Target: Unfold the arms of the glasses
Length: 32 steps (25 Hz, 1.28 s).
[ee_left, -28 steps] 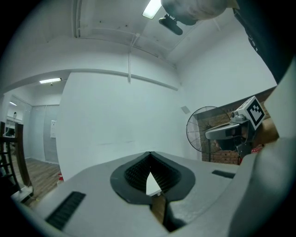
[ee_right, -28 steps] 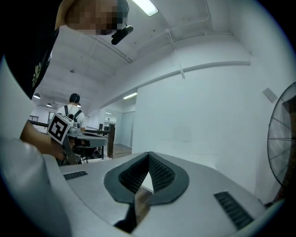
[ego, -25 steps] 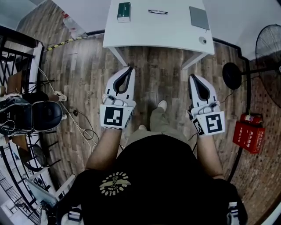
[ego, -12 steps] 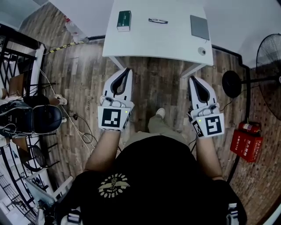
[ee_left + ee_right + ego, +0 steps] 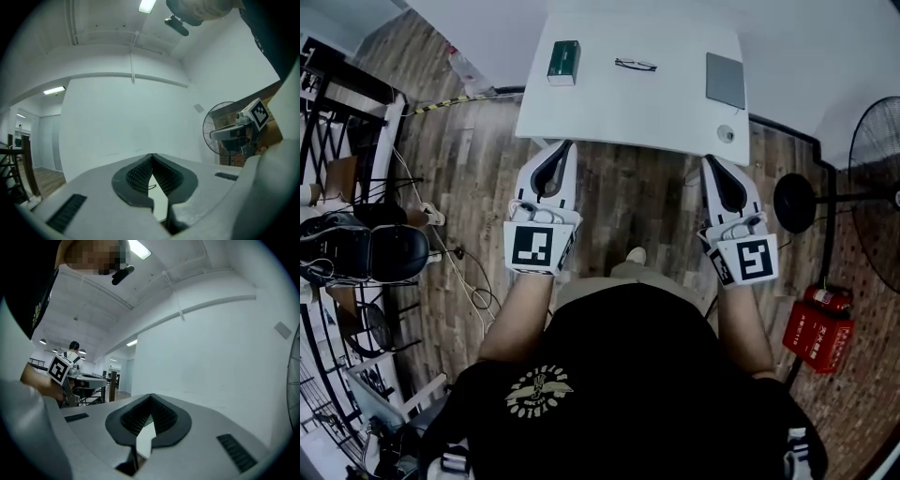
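Glasses [image 5: 636, 65] on table [image 5: 628, 111], beyond left tongs [image 5: 568, 143], right tongs [image 5: 708, 159], both closed

**Q:** How are the two grippers posed in the head view?
**A:** The left gripper [image 5: 566, 143] lies left of centre and the right gripper [image 5: 708, 159] right of centre. They are well apart and roughly parallel, both pointing toward the top of the frame.

**Q:** And the jaws?
**A:** Each gripper view shows the tips meeting with nothing between them. The left forearm [image 5: 520, 314] and right forearm [image 5: 741, 323] reach up from the lower frame.
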{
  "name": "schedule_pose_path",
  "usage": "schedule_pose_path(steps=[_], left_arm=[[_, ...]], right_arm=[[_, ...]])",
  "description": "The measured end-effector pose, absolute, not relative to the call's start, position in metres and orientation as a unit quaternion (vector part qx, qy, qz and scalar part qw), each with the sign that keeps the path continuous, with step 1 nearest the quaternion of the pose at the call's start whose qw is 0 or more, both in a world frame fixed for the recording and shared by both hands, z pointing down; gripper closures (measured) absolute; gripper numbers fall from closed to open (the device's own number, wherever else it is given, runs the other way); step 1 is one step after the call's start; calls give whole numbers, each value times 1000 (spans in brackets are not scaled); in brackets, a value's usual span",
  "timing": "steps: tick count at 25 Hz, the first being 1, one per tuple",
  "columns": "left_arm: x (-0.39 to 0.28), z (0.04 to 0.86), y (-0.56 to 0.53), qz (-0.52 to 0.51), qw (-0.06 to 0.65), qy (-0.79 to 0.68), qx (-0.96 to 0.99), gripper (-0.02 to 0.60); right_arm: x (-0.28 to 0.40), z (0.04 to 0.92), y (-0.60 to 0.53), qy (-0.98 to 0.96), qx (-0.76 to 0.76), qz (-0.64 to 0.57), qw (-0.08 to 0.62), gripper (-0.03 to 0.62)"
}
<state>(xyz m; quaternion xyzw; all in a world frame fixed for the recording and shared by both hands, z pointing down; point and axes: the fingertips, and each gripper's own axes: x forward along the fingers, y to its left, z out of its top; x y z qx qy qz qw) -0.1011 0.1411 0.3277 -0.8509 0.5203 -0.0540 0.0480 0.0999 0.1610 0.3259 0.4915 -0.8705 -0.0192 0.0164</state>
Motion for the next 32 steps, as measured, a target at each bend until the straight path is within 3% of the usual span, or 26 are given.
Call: schedule_pose_path(steps=[18,32], left_arm=[[-103,334,113,-47,31,533,-844,574],[-107,334,27,-51,38,505,-861,575]], right_arm=[[94,329,125,-886,464,-23,0,595],[83,335,51,-871,490,-25,21,595]])
